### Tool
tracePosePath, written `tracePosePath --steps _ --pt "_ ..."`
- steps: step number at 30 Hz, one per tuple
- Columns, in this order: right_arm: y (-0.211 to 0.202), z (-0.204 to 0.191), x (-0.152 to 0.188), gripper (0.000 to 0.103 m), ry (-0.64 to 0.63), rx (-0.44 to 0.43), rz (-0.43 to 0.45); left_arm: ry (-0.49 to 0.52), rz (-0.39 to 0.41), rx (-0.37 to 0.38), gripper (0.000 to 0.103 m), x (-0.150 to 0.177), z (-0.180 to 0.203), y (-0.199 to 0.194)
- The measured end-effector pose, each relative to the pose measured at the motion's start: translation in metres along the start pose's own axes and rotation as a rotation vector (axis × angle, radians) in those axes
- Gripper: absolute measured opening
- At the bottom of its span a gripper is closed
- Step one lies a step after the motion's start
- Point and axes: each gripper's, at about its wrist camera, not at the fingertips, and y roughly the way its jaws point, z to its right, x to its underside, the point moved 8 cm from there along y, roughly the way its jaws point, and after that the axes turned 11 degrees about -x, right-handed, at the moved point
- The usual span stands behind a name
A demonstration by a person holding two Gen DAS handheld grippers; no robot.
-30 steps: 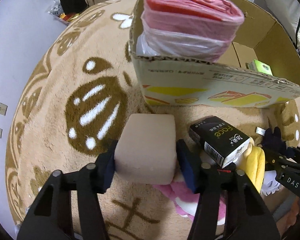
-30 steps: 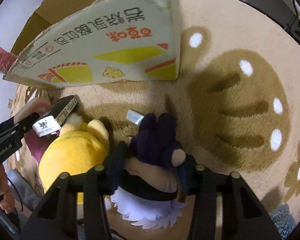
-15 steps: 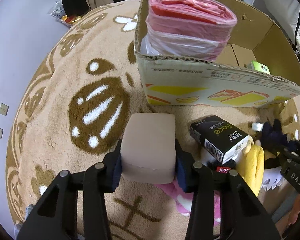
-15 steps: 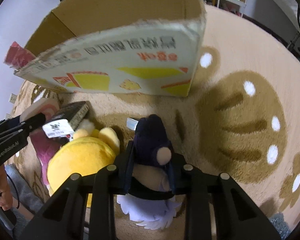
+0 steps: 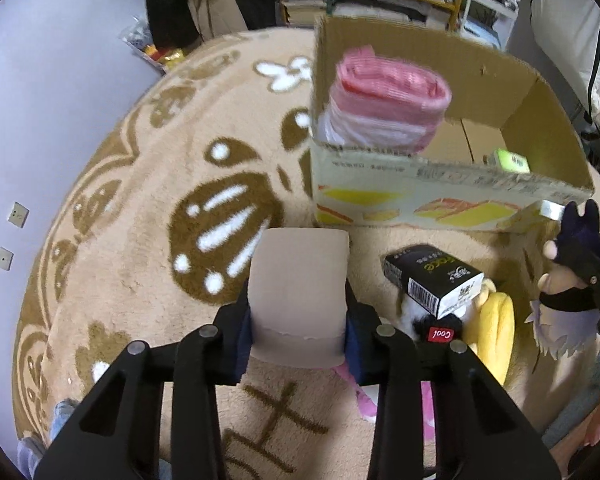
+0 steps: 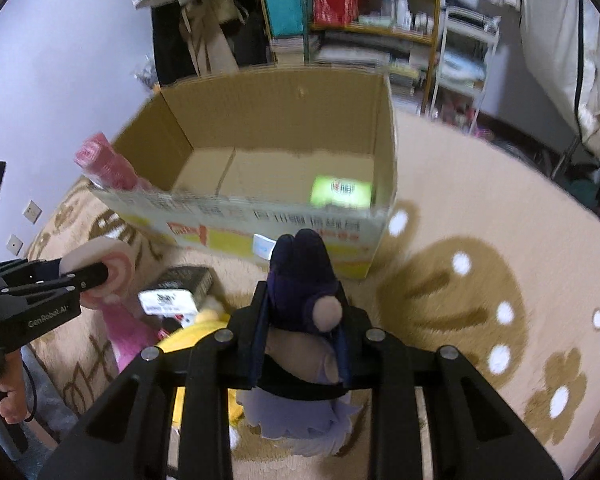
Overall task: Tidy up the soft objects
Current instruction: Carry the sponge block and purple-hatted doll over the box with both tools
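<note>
Clamping a beige foam block [image 5: 300, 280], the left gripper [image 5: 298, 332] has its jaws pressed into both sides of it, having just finished closing in; the block hangs clear above the rug [image 5: 140, 240], and from the right wrist view its end shows a pink swirl like a roll cake. The right gripper [image 6: 300, 344] squeezes a small plush doll [image 6: 300, 300] with dark purple hair and a pale lilac skirt, the pads tight on its head and body, lifted above the rug too.

Below and between the two tools, near the rug's front edge, a black carton [image 5: 432, 280] lies tilted on top of a yellow plush toy [image 5: 492, 332], with a pink plush [image 5: 368, 396] partly hidden under them.

Farther out, toward the rug's back edge, an open cardboard box [image 6: 384, 148] stands. A roll of pink plastic bags [image 5: 388, 96] leans in its left corner, and a small green packet [image 6: 340, 192] rests on the box floor near the right corner. Shelves [image 6: 360, 20] crowd the wall beyond.
</note>
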Motion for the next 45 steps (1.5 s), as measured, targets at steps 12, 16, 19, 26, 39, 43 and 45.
tracePosePath --steps 12,16,19,26,39,43,45 --pt "-0.050 -0.023 -0.020 0.030 -0.084 0.029 0.214 -0.083 0.285 -0.015 0.035 -0.017 -0.020 -0.069" --pt "-0.064 -0.030 -0.024 0.030 -0.131 0.063 0.264 -0.102 0.379 -0.024 0.035 -0.019 -0.024 -0.093" --pt "-0.071 -0.036 -0.027 0.030 -0.160 0.089 0.297 -0.118 0.424 -0.021 0.035 -0.021 -0.027 -0.106" --pt "-0.089 -0.045 -0.033 0.030 -0.207 0.138 0.378 -0.135 0.505 -0.035 0.035 -0.027 -0.031 -0.127" --pt "-0.120 -0.049 -0.063 0.030 -0.250 0.147 0.546 -0.163 0.599 -0.009 0.036 -0.059 -0.039 -0.147" --pt "-0.119 -0.049 -0.072 0.030 -0.262 0.146 0.570 -0.164 0.610 0.006 0.036 -0.068 -0.038 -0.150" --pt "-0.118 -0.049 -0.076 0.030 -0.264 0.145 0.578 -0.162 0.618 0.018 0.036 -0.072 -0.036 -0.153"
